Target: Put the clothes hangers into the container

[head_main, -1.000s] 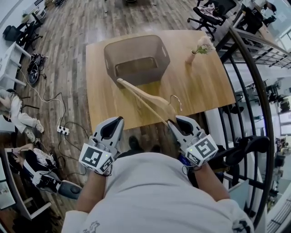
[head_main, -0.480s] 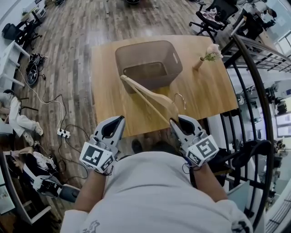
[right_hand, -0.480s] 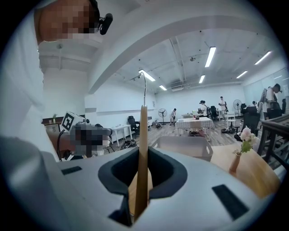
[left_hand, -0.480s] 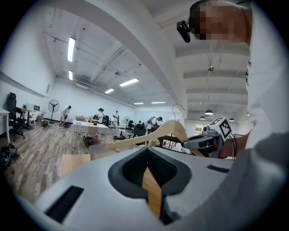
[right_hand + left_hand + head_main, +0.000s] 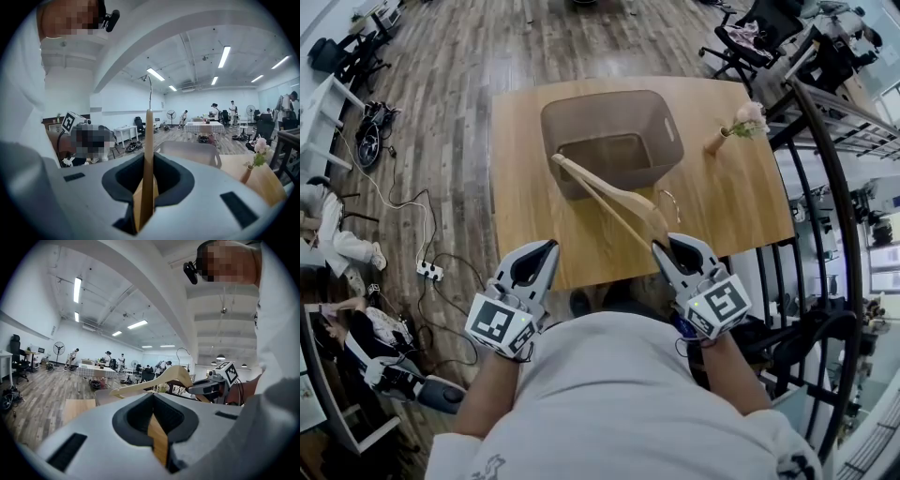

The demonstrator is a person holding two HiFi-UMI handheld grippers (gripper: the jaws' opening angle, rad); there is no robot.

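A wooden clothes hanger (image 5: 609, 202) with a metal hook (image 5: 668, 202) hangs in the air over the near half of the table (image 5: 525, 216). My right gripper (image 5: 661, 246) is shut on its near end. Its far tip reaches the near wall of the grey-brown container (image 5: 581, 141), which stands on the table's far half. The right gripper view has the hanger (image 5: 148, 159) edge-on between the jaws, with the container (image 5: 187, 152) beyond. My left gripper (image 5: 546, 248) hovers at the table's near edge, its jaws a narrow gap apart and empty. From the left gripper view the hanger (image 5: 154, 383) crosses ahead.
A small vase with pink flowers (image 5: 727, 136) stands at the table's far right corner. A black metal railing (image 5: 825, 187) curves along the right side. Cables and a power strip (image 5: 429, 270) lie on the wooden floor to the left. Office chairs stand farther off.
Both grippers have moved forward toward the table, the right one carrying the hanger. The hanger's far tip has come up to the container's near wall.
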